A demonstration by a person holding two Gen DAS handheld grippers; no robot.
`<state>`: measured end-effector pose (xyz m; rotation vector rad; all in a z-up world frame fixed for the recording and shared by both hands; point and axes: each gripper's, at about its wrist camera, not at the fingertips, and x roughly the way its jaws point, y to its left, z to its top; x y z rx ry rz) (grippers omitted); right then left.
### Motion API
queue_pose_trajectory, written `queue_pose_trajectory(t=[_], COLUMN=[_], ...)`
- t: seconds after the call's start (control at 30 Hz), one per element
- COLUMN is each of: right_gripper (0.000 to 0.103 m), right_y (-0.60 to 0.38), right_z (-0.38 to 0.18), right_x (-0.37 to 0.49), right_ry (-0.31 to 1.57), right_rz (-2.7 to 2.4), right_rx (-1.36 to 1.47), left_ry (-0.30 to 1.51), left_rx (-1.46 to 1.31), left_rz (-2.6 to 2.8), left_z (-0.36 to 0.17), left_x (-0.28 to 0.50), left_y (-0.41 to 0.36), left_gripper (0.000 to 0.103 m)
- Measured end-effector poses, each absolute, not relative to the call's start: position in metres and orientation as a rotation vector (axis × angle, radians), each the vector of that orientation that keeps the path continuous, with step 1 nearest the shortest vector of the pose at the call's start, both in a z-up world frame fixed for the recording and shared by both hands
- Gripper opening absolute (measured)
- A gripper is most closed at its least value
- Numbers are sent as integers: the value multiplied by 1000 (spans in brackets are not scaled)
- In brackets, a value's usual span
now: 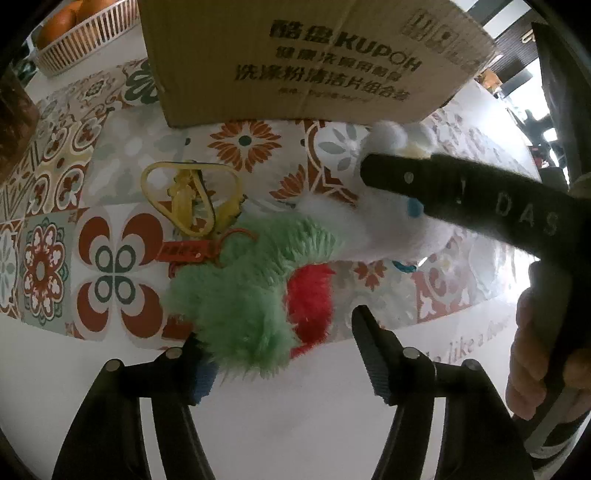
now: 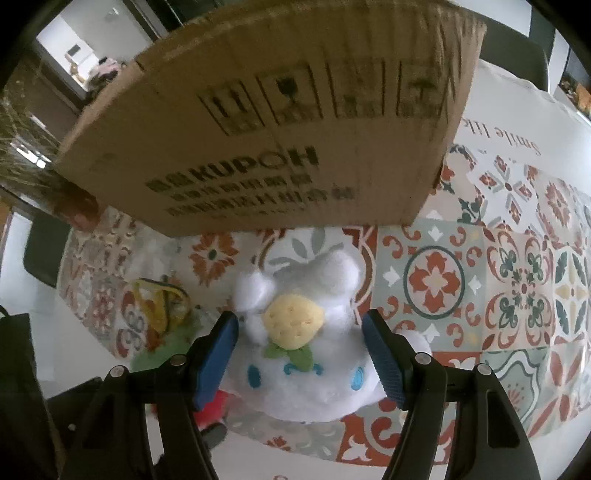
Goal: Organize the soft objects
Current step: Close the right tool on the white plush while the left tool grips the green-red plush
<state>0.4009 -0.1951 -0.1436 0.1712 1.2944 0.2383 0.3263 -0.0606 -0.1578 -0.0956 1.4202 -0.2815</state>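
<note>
A fluffy green plush (image 1: 240, 295) with a red part (image 1: 310, 295) lies on the patterned tablecloth (image 1: 110, 266). My left gripper (image 1: 282, 332) straddles it from above. The left pad is sunk in the green fur and the right pad (image 1: 369, 347) stands clear of the red part. Beside it lies a white plush (image 2: 306, 391) with blue eyes and a yellow strawberry (image 2: 293, 321) on its head. My right gripper (image 2: 301, 317) is open around it, a blue pad close on each side. In the left wrist view one right finger (image 1: 424, 177) crosses the white plush (image 1: 373, 229).
A cardboard box (image 2: 277, 129) stands just behind both toys. A yellow strap loop (image 1: 188, 199) and a red tag (image 1: 184, 253) lie left of the green plush. A slatted basket (image 1: 85, 33) with oranges sits at the back left. A person's hand (image 1: 532, 350) holds the right gripper's handle.
</note>
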Motion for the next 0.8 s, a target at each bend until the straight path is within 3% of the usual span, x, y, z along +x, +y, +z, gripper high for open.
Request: queue_pose_trajectory(t=[0.27, 0.5, 0.63, 0.8], right_gripper=[70, 62, 54, 52], right_y=[-197, -204, -207, -208], right_z=[-147, -140, -134, -124], right_x=[398, 386, 377, 364], right_ry=[1279, 1239, 1209, 1162], right_rz=[237, 206, 186, 168], right_rx=[188, 225, 249, 258], left_ry=[1419, 1389, 1376, 1348], left_rx=[-114, -133, -167, -181], left_rz=[-258, -253, -261, -267], left_z=[-176, -176, -172, -161], left_x=[334, 337, 335, 323], left_y=[-67, -55, -52, -36], left_gripper=[55, 36, 33, 31])
